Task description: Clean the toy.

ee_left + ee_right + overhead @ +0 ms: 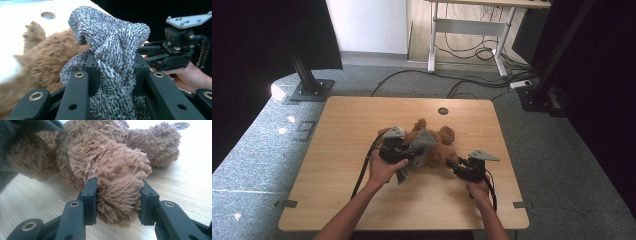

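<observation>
Teddy bear (pixel 437 145), brown and plush, lies on the wooden table (pixel 342 150), just on your side of the round cable hole (pixel 443 111). Your left gripper (pixel 116 67) is clenched on a bunch of the grey knitted garment (pixel 112 42) that covers the bear's body, with the cloth pinched between both pads. Your right gripper (pixel 118 200) grasps one furry limb of the bear on the side away from the garment, pads pressing into the fur.
</observation>
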Motion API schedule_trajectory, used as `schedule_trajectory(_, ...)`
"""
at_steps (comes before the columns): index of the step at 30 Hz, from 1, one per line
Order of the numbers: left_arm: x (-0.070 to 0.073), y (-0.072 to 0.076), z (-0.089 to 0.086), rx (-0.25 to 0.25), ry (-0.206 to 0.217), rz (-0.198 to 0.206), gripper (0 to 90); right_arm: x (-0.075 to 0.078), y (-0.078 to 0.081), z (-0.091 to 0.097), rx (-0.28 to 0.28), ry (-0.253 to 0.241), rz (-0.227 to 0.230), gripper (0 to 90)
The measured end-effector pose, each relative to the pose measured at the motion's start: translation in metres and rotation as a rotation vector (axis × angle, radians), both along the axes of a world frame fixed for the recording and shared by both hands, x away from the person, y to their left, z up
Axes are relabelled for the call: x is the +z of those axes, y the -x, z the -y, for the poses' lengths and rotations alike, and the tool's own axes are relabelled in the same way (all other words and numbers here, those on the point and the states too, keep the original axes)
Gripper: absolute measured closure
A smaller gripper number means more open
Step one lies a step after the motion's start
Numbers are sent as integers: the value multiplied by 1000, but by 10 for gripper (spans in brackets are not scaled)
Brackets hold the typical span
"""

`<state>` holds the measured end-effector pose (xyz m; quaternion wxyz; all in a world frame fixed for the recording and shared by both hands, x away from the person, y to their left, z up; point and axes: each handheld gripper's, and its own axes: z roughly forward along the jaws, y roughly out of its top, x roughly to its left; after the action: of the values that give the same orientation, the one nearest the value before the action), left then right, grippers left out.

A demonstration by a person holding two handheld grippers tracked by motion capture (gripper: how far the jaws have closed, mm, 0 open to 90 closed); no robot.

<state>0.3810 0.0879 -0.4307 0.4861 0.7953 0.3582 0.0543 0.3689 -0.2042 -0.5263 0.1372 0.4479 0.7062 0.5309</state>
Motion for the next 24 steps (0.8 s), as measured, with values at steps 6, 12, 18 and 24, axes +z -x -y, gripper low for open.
schedule_trajectory(6, -25, -13, 10, 15, -54, -51, 654, 1, 0, 0, -2, 17, 5, 620)
schedule_trajectory(12, -42, -18, -11, 44, -24, -101, 655, 0, 0, 0, 3, 27, 1, 633)
schedule_trajectory(18, -42, -17, -28, 78, -28, -102, 656, -1, -1, 0, 4, 24, -5, 641)
schedule_trajectory(24, -32, -9, -5, -5, 23, -64, 660, -1, -1, -1, 11, 17, -6, 650)
